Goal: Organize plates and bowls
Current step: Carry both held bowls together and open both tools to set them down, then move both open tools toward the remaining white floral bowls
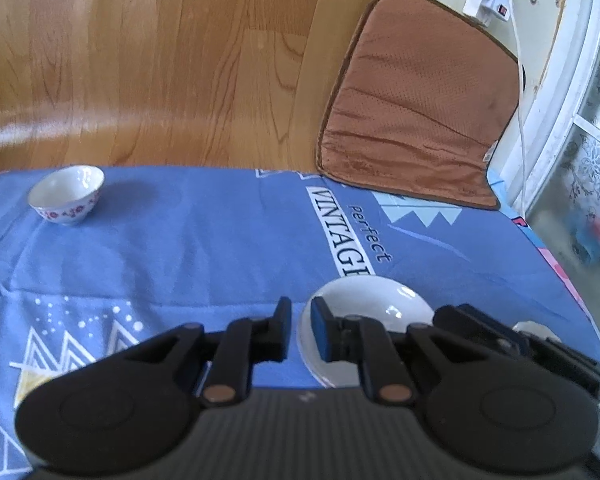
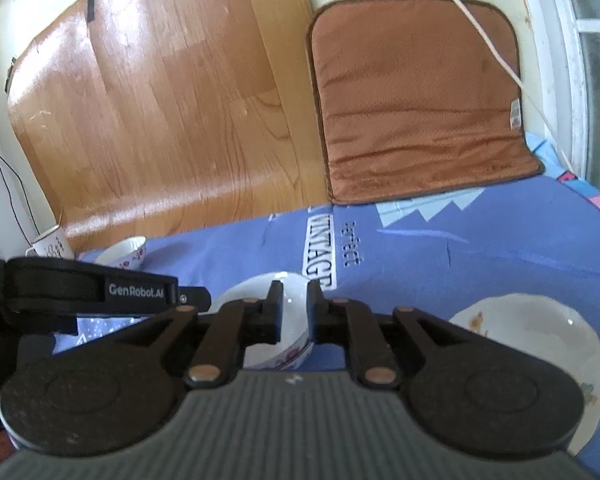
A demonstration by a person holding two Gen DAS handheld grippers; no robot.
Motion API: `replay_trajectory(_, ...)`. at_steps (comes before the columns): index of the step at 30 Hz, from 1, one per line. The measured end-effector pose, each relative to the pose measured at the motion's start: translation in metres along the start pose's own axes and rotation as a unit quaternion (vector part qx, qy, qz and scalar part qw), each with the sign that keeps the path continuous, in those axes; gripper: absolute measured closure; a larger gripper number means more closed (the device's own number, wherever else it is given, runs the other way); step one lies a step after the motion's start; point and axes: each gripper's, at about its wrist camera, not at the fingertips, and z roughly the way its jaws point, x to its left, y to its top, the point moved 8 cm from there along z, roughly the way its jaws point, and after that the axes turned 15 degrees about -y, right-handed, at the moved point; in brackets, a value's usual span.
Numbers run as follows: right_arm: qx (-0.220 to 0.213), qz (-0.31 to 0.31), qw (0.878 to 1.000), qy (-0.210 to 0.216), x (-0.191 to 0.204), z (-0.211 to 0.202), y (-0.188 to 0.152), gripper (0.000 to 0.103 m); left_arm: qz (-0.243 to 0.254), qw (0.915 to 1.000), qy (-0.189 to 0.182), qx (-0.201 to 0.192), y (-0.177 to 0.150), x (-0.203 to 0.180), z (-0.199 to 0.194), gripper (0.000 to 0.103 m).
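Right wrist view: right hand-held gripper (image 2: 292,312) pinches the rim of a white floral porcelain bowl (image 2: 276,324) on the blue printed bedsheet (image 2: 480,248). Left hand-held gripper (image 1: 300,328) hangs unclenched, empty. Thin rim grip; glazed bowl could slip when lifted.

My blue printed cloth (image 1: 204,248) covers the surface, carrying a floral bowl (image 1: 66,194), a white bowl (image 1: 366,308), a scalloped plate (image 2: 540,344) and a brown cushion (image 1: 416,104).

Both wrist views look low across the blue cloth (image 1: 204,248), sharing the cushion (image 2: 416,96).
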Motion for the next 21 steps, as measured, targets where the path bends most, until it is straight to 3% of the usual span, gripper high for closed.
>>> replay_trajectory(8, -0.025, -0.011, 1.0, 0.015, 0.017, -0.011, 0.008, 0.087, 0.018, 0.9984, 0.046, -0.029, 0.003, 0.023, -0.023, 0.091)
replay_trajectory(21, -0.003, -0.055, 0.996, 0.067, 0.079, -0.006, -0.001, 0.087, -0.024, 0.9896, 0.134, -0.046, -0.004, 0.123, -0.052, 0.089)
